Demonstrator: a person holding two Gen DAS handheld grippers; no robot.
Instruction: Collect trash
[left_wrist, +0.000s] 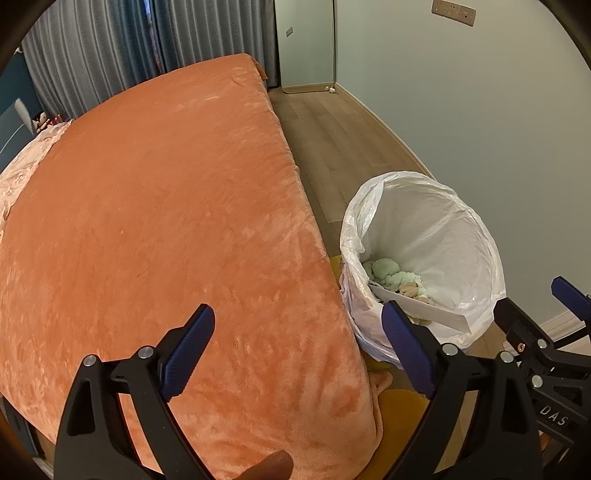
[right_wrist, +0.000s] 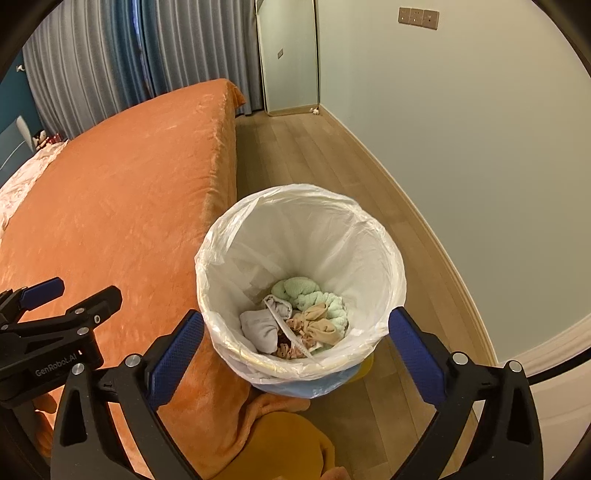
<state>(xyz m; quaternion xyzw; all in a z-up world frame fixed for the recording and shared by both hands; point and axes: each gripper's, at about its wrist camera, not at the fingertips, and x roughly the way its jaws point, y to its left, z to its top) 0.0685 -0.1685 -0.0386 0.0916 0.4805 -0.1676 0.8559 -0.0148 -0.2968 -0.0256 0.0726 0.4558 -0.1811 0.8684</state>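
Both jaws stand wide apart, empty. Just ahead of the right hand-held gripper (right_wrist: 295, 339), a round bin (right_wrist: 303, 384) with a crinkly white liner holds soft crumpled cloths (right_wrist: 310, 317). The left hand-held gripper (left_wrist: 299, 350) hangs over the plush orange bed (left_wrist: 166, 221), bin at its right.

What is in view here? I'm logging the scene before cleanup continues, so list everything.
bed: one, orange blanket, left of the bin
bin: one, white liner, on the floor beside the bed
green cloth: one, pale green, in the bin
grey cloth: one, in the bin
beige cloth: one, in the bin
curtains: grey-blue, behind the bed
mirror: one, far corner
sockets: brown plate, on the wall
left gripper: fingers open, empty
right gripper: fingers open, over the bin
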